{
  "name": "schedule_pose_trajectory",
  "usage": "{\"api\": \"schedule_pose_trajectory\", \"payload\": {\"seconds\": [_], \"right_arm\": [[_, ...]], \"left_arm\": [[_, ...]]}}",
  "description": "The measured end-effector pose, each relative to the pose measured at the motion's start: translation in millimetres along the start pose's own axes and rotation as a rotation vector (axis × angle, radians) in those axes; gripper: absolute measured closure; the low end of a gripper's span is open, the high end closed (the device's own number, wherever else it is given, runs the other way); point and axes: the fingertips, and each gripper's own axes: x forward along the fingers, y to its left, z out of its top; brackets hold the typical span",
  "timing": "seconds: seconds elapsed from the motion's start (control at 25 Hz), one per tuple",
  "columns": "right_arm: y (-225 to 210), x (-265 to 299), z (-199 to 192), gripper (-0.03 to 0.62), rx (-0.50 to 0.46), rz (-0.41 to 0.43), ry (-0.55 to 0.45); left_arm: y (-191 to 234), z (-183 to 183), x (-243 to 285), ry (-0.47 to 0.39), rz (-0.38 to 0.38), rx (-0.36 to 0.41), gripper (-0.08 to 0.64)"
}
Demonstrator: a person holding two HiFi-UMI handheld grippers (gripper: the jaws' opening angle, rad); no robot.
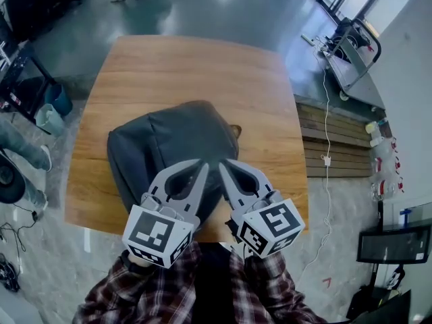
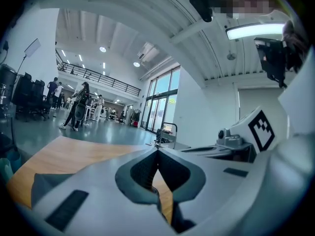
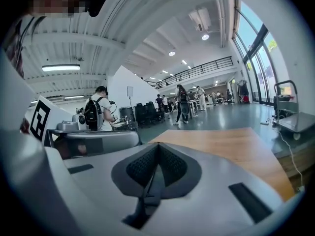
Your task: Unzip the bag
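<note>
We see the dark grey backpack [image 1: 172,140] lying on the wooden tabletop [image 1: 202,66]. It sits toward the near edge and closer to the left edge than the right, with a small brown tab [image 1: 235,130] at its right side. Both claws hang over its near end, side by side and pointing away from us.

The left gripper [image 1: 202,163] is clenched on nothing, its tips meeting in its own view [image 2: 157,150]. The right gripper [image 1: 224,163] is likewise clenched and empty [image 3: 158,145]. Our plaid sleeves [image 1: 263,289] show below the near edge.

Beyond the far right corner stands a metal cart [image 1: 351,46], and a white cable [image 1: 327,120] trails across the floor. People [image 3: 183,102] walk the hall behind.
</note>
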Motion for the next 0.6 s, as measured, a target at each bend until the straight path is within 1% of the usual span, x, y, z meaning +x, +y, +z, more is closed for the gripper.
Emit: {"api": "schedule_pose_trajectory", "payload": {"seconds": [0.16, 0.6], "right_arm": [[-3.0, -3.0, -0.6, 0.581, 0.027, 0.001, -0.009], [-14.7, -9.5, -4.5, 0.581, 0.016, -0.03, 0.01]], "left_arm": [[1.0, 1.9, 2.0, -0.004, -0.003, -0.012, 0.551], [-0.9, -4.3, 10.7, 0.018, -0.012, -0.017, 0.551]]}}
